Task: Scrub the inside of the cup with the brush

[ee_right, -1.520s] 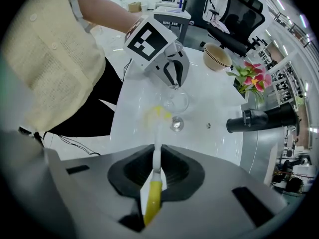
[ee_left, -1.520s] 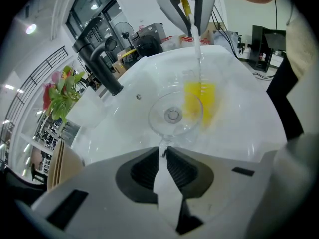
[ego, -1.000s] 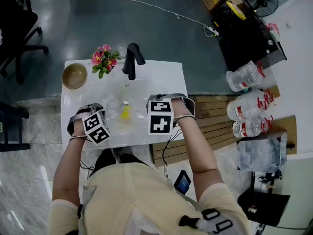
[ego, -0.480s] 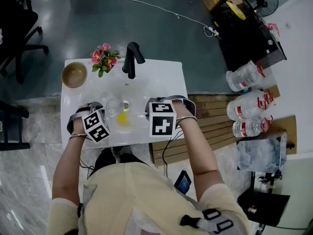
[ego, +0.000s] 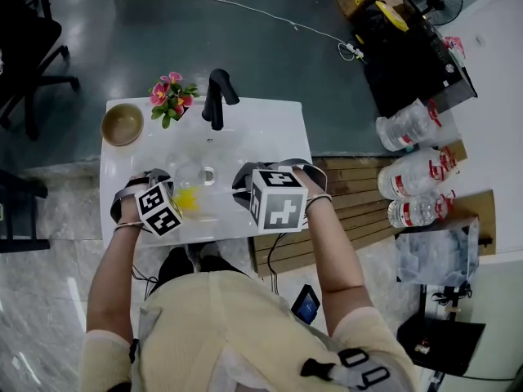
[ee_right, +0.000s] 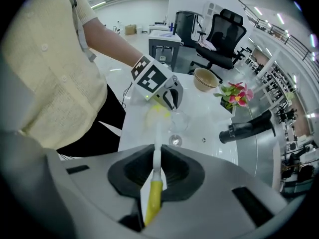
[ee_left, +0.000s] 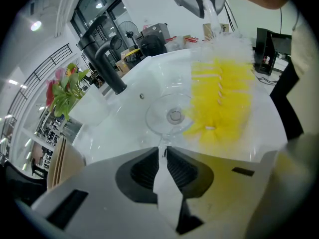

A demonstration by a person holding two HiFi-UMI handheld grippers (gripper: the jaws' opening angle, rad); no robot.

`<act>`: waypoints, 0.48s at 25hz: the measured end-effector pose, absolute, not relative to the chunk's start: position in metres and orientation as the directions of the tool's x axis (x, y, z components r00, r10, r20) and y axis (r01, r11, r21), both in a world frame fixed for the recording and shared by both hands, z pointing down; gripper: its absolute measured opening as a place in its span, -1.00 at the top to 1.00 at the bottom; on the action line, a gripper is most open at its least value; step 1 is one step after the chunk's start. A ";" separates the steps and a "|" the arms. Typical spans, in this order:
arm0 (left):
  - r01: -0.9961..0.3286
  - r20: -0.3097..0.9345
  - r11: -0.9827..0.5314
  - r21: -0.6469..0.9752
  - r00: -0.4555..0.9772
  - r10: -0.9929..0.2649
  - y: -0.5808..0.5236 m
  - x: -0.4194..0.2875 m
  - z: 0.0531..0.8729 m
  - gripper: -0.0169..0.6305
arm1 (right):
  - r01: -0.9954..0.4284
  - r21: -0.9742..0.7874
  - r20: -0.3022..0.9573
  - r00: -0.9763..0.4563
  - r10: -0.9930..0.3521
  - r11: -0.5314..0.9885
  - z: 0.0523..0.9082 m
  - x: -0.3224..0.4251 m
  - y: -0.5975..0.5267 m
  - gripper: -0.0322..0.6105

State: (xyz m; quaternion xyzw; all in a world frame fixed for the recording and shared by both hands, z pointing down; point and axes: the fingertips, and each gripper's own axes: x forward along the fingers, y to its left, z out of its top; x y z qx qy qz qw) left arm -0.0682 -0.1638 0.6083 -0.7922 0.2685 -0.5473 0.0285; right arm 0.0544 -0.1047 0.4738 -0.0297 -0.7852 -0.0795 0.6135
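A white table with a round basin sunk in it is seen from above. At the middle of the far edge a black faucet is mounted, with its spout bent over the basin. Pink flowers are placed just to the left of the faucet, and a wooden bowl is set at the far left corner. Large water bottles are laid on the floor, well apart from the right edge. The drain is found in the middle of the basin.

The clear cup is held over the left half of the basin, just beside the drain. It is tilted, with the bottom turned away from the left claw. This claw is clenched on the thin glass wall at the rim.

The brush is grasped by the right claw, which is closed tight on the handle where the yellow end meets the white stem. Its long axis runs from the right claw down and toward the left edge of the table. The yellow bristles are seen close to the left claw, on the near side of the cup. It cannot be decided whether they are inside the glass wall. The way between the two claws is kept free, and the faucet is well apart from the cup.
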 end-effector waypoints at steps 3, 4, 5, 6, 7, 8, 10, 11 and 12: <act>-0.392 0.852 -0.853 -0.345 0.251 -0.460 -0.164 -0.069 0.608 0.77 | 0.147 0.115 0.966 -0.245 -0.076 0.982 0.461 0.059 -0.108 0.74; -0.392 0.851 -0.852 -0.348 0.248 -0.462 -0.164 -0.070 0.607 0.77 | 0.145 0.126 0.965 -0.247 -0.087 0.981 0.456 0.060 -0.109 0.74; -0.392 0.851 -0.851 -0.349 0.248 -0.463 -0.163 -0.069 0.607 0.77 | 0.142 0.140 0.963 -0.248 -0.101 0.980 0.452 0.061 -0.110 0.74; -0.393 0.851 -0.851 -0.347 0.250 -0.462 -0.163 -0.069 0.606 0.77 | 0.136 0.156 0.961 -0.248 -0.119 0.978 0.448 0.062 -0.113 0.74; -0.393 0.851 -0.852 -0.346 0.251 -0.461 -0.163 -0.069 0.606 0.77 | 0.130 0.174 0.960 -0.245 -0.139 0.976 0.444 0.063 -0.117 0.74; -0.393 0.851 -0.852 -0.345 0.251 -0.461 -0.163 -0.069 0.606 0.77 | 0.124 0.190 0.958 -0.238 -0.157 0.974 0.442 0.065 -0.121 0.74; -0.393 0.851 -0.852 -0.345 0.251 -0.461 -0.164 -0.069 0.605 0.77 | 0.119 0.211 0.959 -0.218 -0.182 0.970 0.441 0.068 -0.128 0.74; -0.394 0.852 -0.853 -0.344 0.251 -0.460 -0.163 -0.069 0.605 0.77 | 0.122 0.218 0.960 -0.206 -0.190 0.968 0.441 0.070 -0.131 0.74; -0.394 0.852 -0.853 -0.342 0.252 -0.458 -0.163 -0.069 0.605 0.77 | 0.127 0.224 0.961 -0.193 -0.198 0.966 0.442 0.071 -0.132 0.74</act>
